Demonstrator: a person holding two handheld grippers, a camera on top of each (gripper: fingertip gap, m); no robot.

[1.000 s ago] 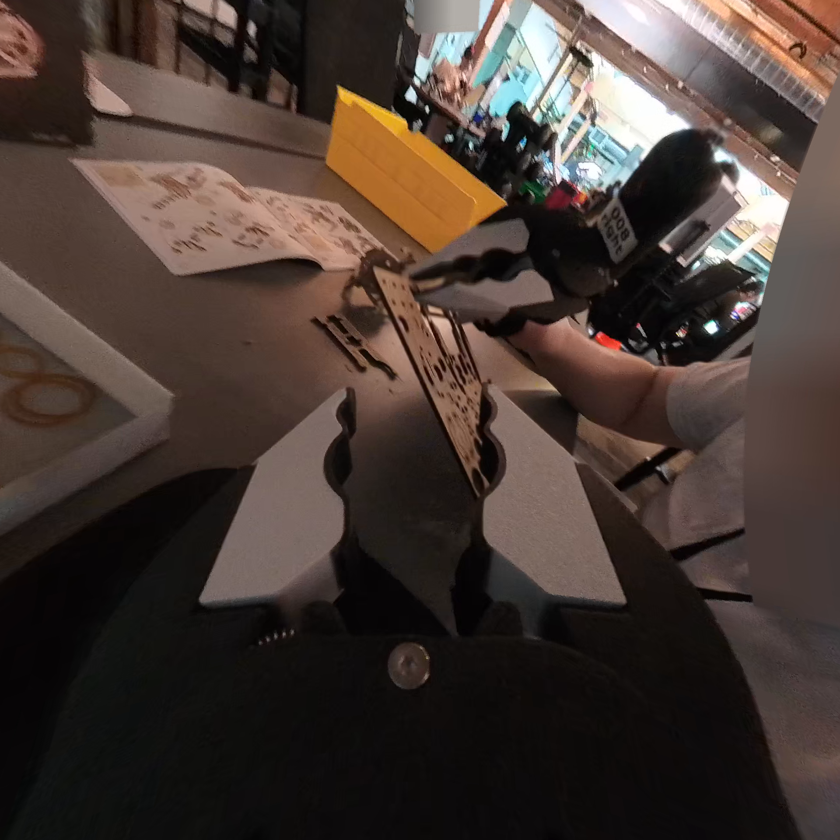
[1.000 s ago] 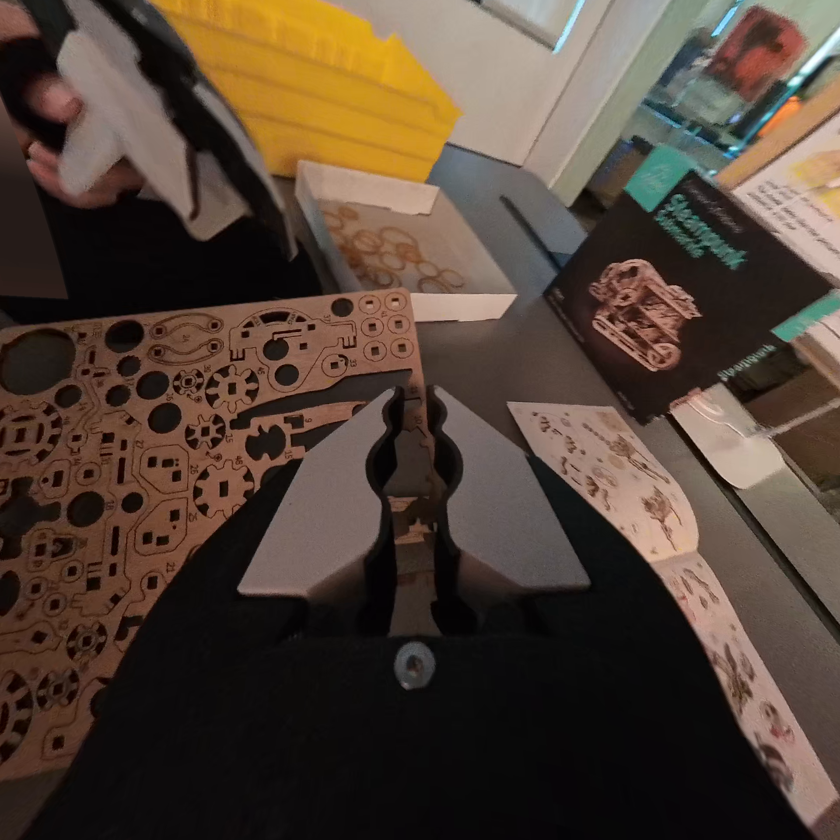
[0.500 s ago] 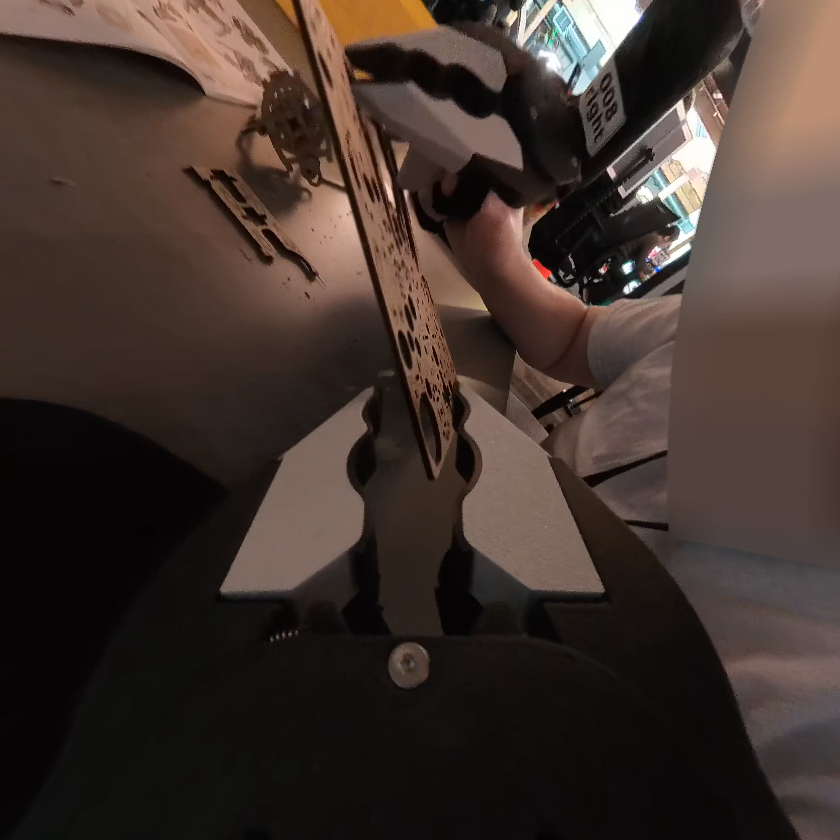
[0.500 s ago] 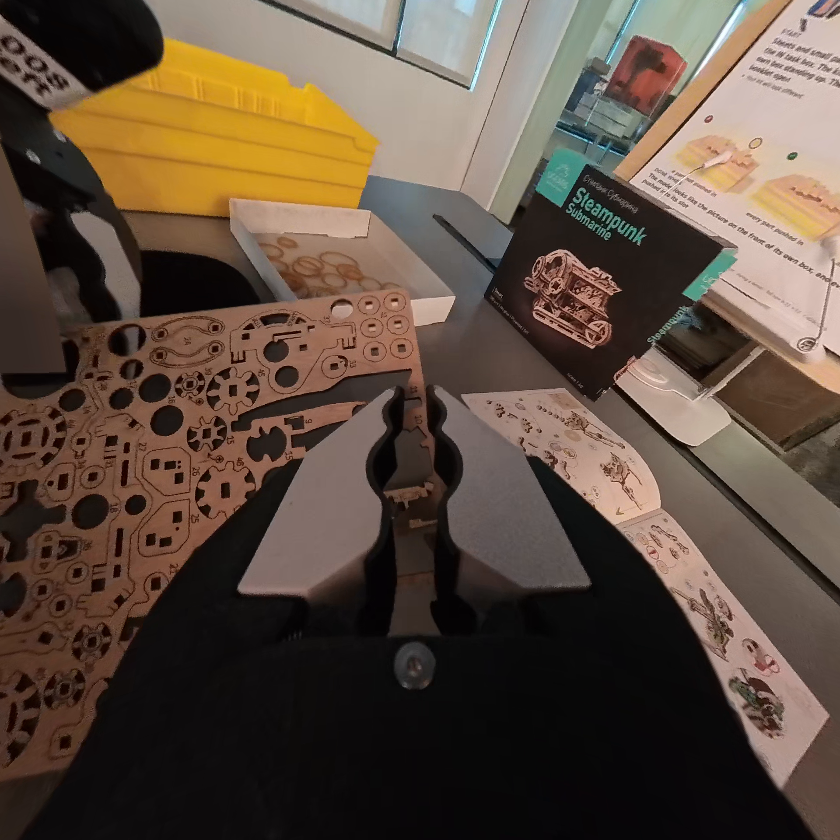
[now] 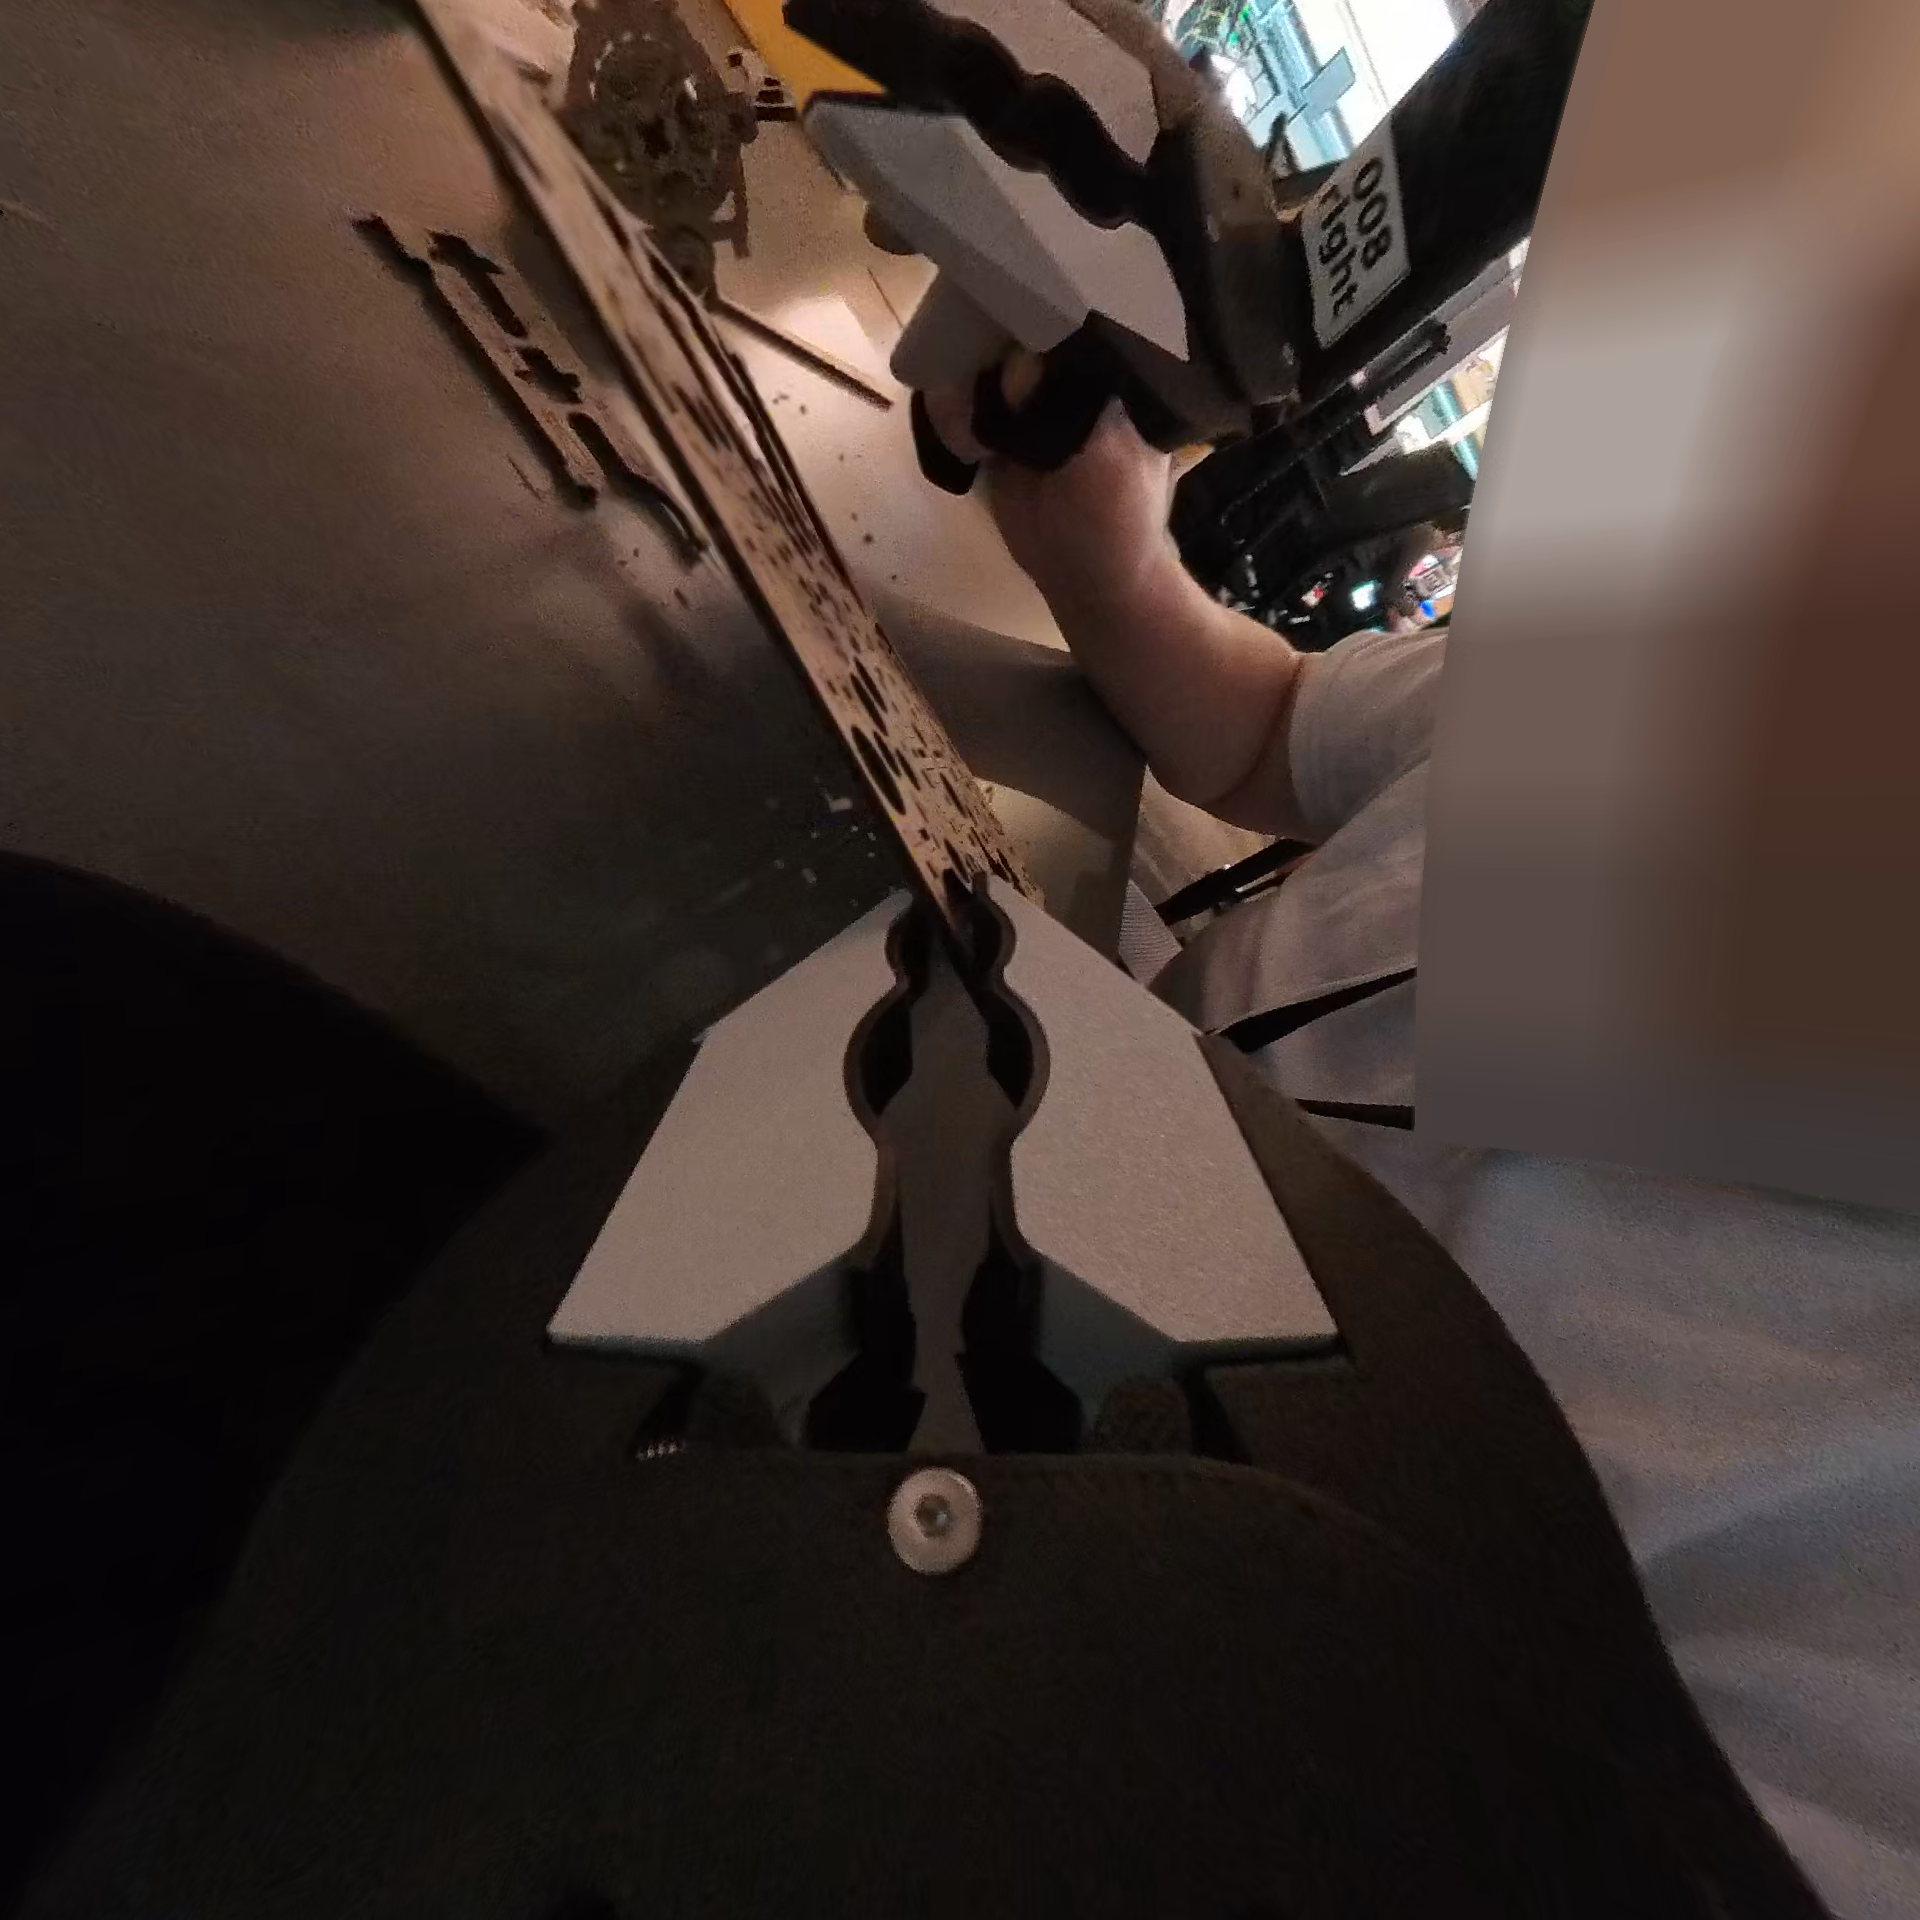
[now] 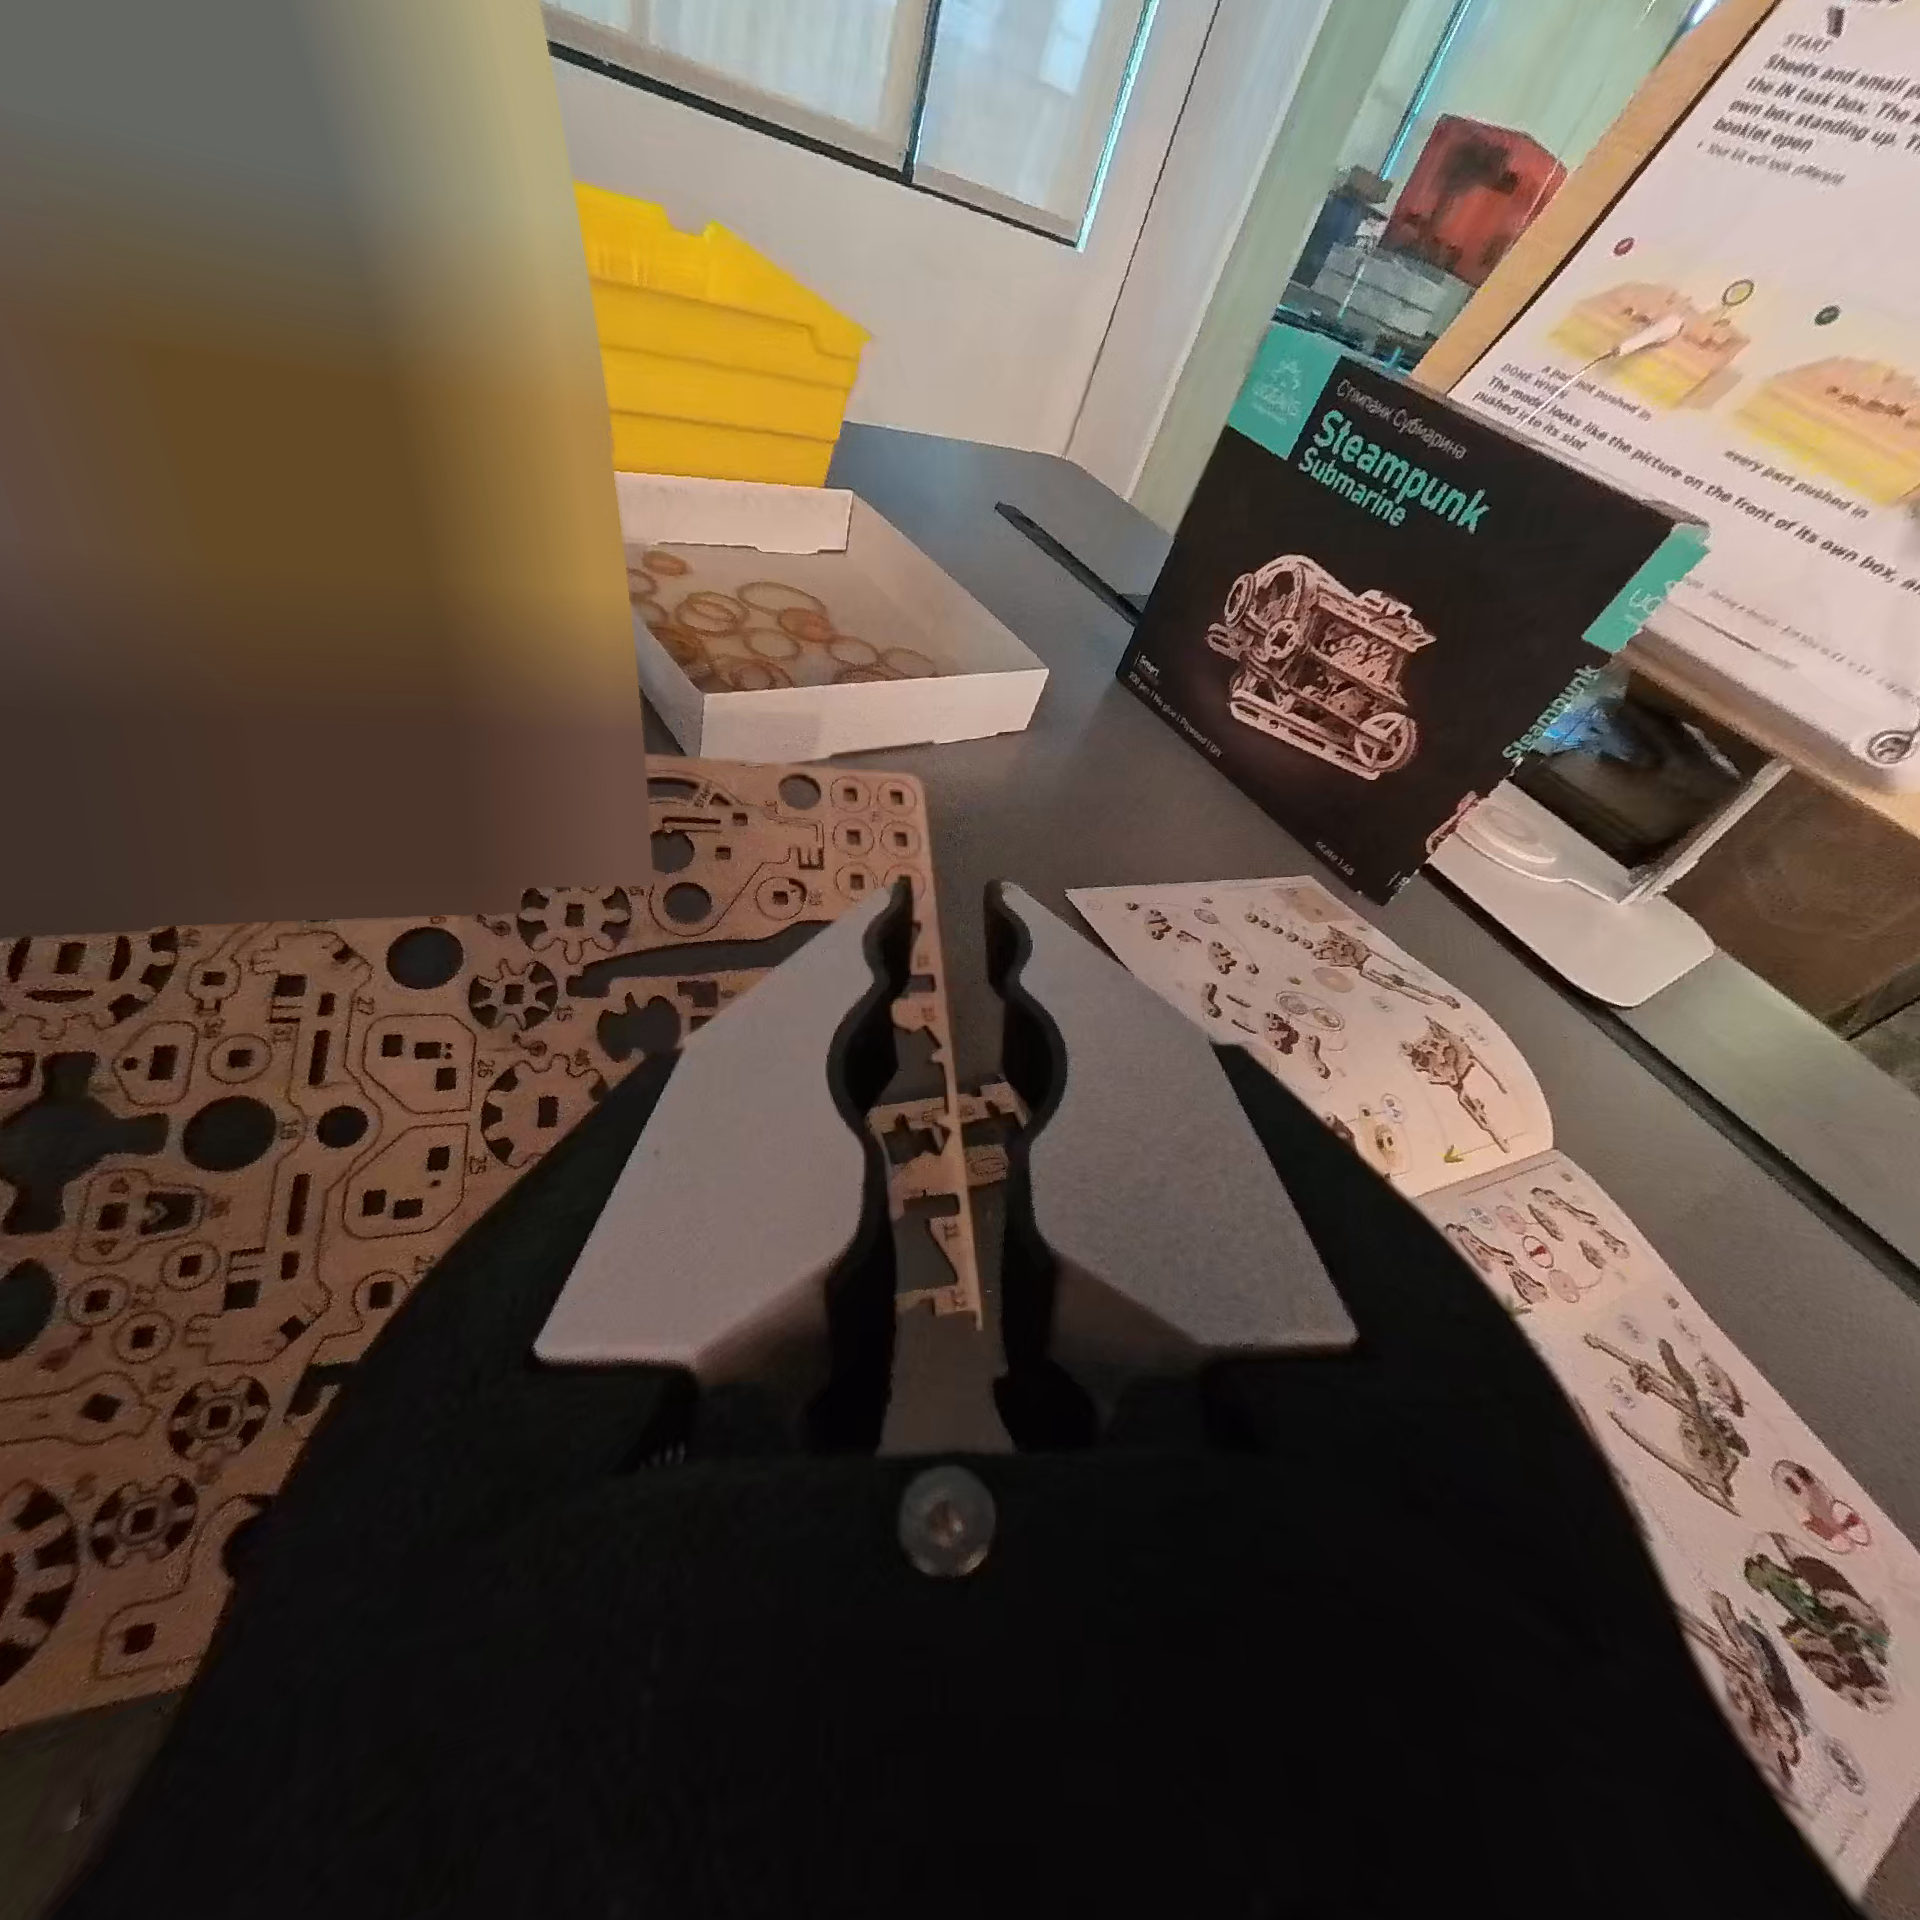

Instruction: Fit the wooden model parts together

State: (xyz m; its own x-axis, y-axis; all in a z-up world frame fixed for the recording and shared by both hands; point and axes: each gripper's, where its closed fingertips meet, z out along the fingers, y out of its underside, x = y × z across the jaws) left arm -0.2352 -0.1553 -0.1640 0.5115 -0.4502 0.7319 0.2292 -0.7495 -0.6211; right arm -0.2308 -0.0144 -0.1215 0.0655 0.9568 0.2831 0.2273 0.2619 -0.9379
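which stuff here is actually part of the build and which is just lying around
In use:
- wooden parts sheet, gripped by the left claw
- right claw, beside the sheet's edge
- half-built model
- loose wooden strip
- instruction booklet

Lying about:
- yellow bin
- kit box
- white tray of rings

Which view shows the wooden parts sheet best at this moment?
The right wrist view: the wooden parts sheet faces the camera, cut-outs plain. The left wrist view shows it edge-on, nipped at its end by the left gripper.
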